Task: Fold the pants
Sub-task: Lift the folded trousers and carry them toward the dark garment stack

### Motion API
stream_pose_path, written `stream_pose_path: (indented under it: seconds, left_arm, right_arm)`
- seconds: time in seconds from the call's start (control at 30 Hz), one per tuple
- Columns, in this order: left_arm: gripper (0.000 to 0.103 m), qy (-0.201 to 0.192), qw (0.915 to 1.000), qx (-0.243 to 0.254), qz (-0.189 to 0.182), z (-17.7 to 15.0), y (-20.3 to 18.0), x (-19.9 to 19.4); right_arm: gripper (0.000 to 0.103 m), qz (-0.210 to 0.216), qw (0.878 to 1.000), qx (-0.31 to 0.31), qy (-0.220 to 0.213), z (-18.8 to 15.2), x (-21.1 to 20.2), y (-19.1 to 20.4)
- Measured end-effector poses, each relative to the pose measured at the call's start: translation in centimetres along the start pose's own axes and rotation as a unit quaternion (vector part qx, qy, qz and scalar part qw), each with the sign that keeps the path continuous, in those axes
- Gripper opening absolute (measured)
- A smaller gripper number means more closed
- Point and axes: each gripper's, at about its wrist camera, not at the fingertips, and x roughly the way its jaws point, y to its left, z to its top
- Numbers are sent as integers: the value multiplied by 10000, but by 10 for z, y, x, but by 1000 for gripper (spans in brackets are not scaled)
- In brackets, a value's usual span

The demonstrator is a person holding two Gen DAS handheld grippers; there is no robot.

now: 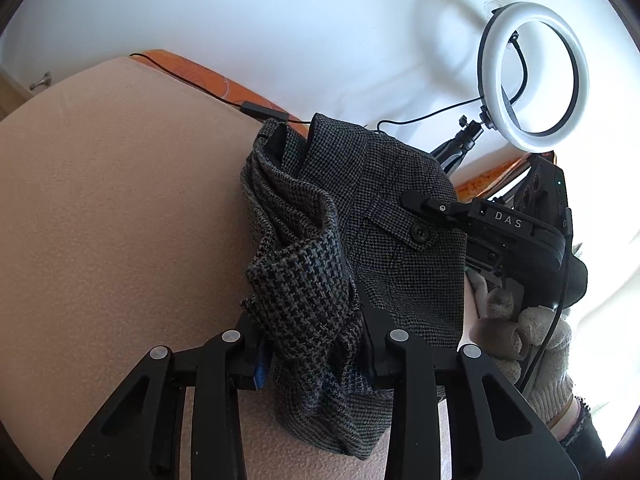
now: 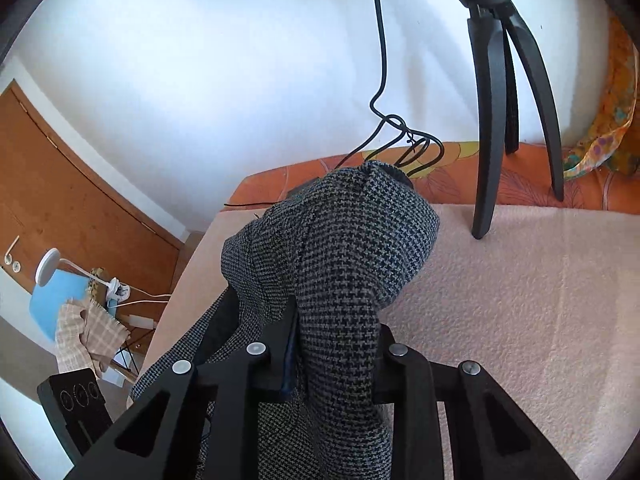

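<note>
Grey houndstooth pants [image 1: 360,216] hang bunched above a pale pink blanket [image 1: 112,208]. My left gripper [image 1: 312,344] is shut on a thick fold of the pants, cloth draping over and below the fingers. My right gripper [image 2: 336,344] is shut on another bunch of the pants [image 2: 340,248], which rises in a hump ahead of it. In the left wrist view the right gripper [image 1: 416,200] shows at the right, pinching the cloth by a buttoned pocket flap [image 1: 416,234], held by a white-gloved hand [image 1: 532,340].
A ring light [image 1: 536,76] on a black tripod [image 2: 496,120] stands at the back of the blanket, with black cables [image 2: 400,144] trailing over orange patterned cloth [image 2: 520,172]. A white wall lies behind. A wooden door [image 2: 60,184] and a blue chair [image 2: 56,292] are at the left.
</note>
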Motion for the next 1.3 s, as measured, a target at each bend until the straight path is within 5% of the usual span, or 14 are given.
stream_pose_path:
  seconds: [0.37, 1.3]
  left_arm:
    - [32, -2, 9980, 433, -449, -28, -56, -17]
    - [32, 308, 9683, 1713, -1794, -79, -296, 60]
  right_arm:
    - [23, -262, 9989, -262, -273, -12, -79, 3]
    - [23, -1508, 9802, -186, -1266, -10, -325, -154]
